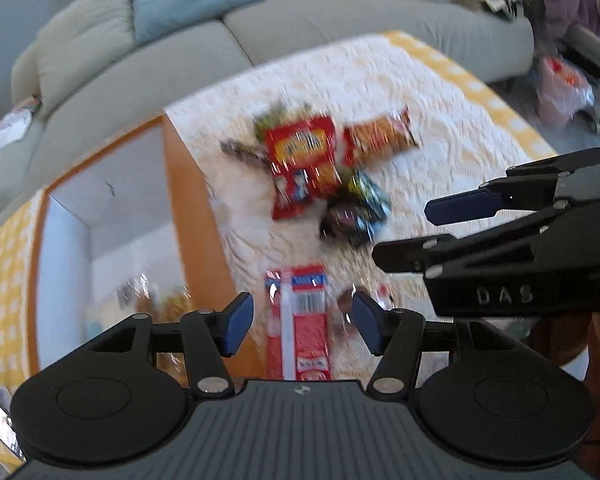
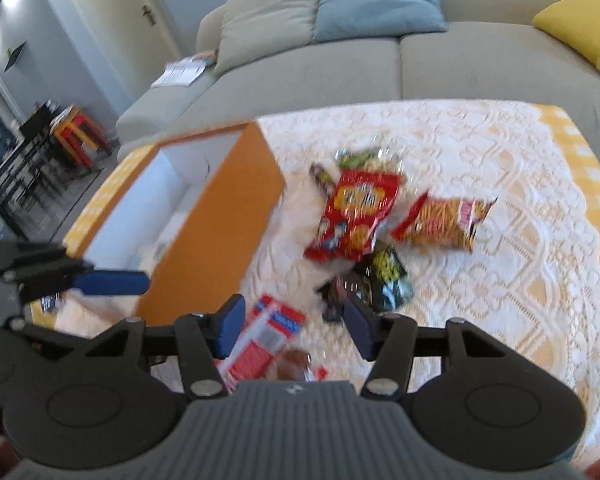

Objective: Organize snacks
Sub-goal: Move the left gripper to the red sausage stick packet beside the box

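- Hovering both grippers over the snack pile right now. The left gripper (image 1: 298, 324) has its jaws released with nothing pinched, and the right gripper (image 2: 294, 326) is spread apart and empty too.
- Nearest thing is the red-and-white cracker pack (image 1: 300, 320), lying flat on the lace-covered tabletop (image 2: 500, 280) near the edge closest to the person, just beside the orange box (image 2: 220, 216).
- Its long axis runs from the near edge toward the sofa side, roughly along the box wall, with the blue-banded end pointing away toward the pile. In the right wrist view it reads a bit tilted toward the box.
- My guess for doing this well: set the jaws across the short width, not along the length, and come down mid-pack so it doesn't droop.
- It's flat film, so getting a pad under an edge could be fiddly.
- A small brownish snack (image 2: 294, 362) sits touching or just beside it; too blurry to tell which.
- The rest, including the red bag (image 2: 354, 216) and orange stick bag (image 2: 444, 222), sits mid-tabletop.
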